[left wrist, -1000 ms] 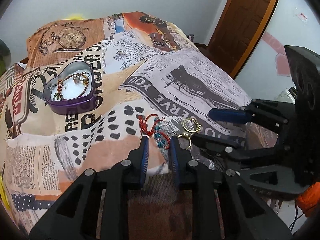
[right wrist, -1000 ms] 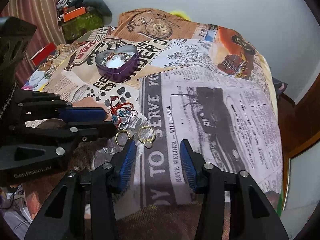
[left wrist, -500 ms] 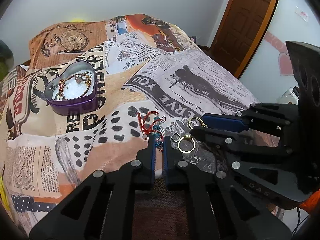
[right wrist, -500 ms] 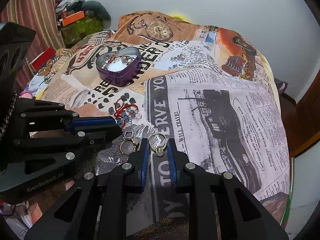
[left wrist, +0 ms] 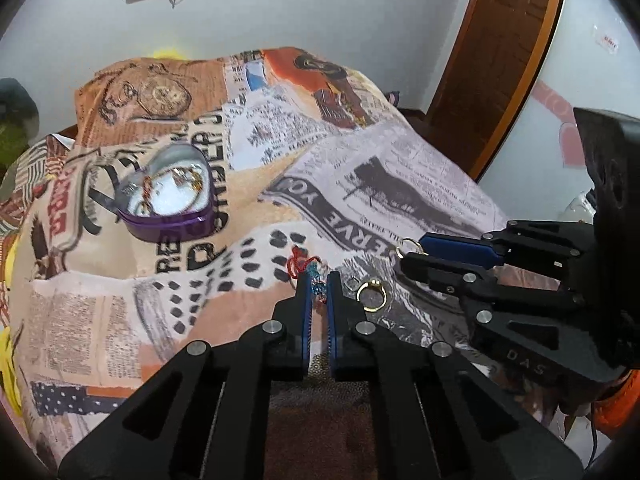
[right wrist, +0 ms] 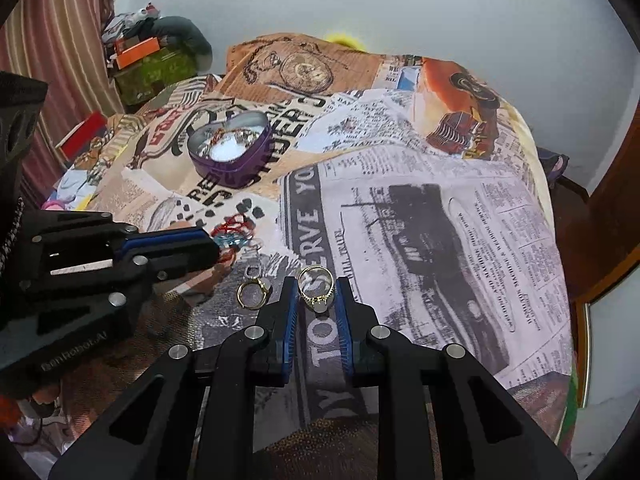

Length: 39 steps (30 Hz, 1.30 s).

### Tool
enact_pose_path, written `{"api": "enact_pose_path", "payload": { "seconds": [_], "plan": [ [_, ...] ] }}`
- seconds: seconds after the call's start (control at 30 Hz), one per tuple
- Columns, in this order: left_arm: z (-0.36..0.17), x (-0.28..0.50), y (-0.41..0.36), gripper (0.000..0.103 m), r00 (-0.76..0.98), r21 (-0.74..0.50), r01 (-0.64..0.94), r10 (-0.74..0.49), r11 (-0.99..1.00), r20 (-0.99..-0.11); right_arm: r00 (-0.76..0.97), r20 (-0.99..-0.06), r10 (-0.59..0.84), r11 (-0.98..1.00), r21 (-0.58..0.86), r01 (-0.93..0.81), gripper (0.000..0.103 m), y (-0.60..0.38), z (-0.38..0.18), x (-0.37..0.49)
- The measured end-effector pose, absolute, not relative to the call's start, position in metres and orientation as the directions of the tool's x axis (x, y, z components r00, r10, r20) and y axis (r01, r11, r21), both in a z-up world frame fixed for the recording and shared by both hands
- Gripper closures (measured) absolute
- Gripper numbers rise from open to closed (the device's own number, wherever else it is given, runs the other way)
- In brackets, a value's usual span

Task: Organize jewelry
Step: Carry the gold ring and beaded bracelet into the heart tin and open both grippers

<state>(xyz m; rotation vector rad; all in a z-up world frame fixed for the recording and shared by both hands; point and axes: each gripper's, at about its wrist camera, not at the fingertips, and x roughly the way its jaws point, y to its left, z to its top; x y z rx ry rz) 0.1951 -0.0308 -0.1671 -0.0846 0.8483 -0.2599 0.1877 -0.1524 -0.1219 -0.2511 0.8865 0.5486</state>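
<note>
Left gripper [left wrist: 318, 286] pinches the red bracelet [left wrist: 306, 268]; right gripper [right wrist: 317, 294] clamps a gold ring [right wrist: 316, 284].

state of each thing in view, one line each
left gripper: shut on the red bracelet
right gripper: shut on a gold ring
second gold ring: loose on the bedspread
heart tin: open, jewelry inside

Since 1 s ago both grippers' fingers closed: left [left wrist: 319, 280] on beaded bracelet [left wrist: 308, 268], right [right wrist: 317, 285] on gold ring [right wrist: 316, 283].
</note>
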Motion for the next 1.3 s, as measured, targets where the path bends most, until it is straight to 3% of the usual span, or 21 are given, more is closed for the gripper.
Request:
{"api": "enact_pose_path", "payload": {
  "seconds": [0.67, 1.3],
  "plan": [
    [-0.109, 0.187, 0.033, 0.098, 0.752, -0.154, 0.119, -0.190, 0.981, -0.631, 0.572, -0.705, 0.419, 0.803, -0.006, -0.595, 0.086, -0.105, -0.070, 0.193],
    [-0.132, 0.227, 0.089, 0.098, 0.738, -0.190, 0.046, -0.161, 0.981, -0.655, 0.511, -0.718, 0.473, 0.753, 0.028, -0.658, 0.086, -0.050, -0.075, 0.227]
  ]
}}
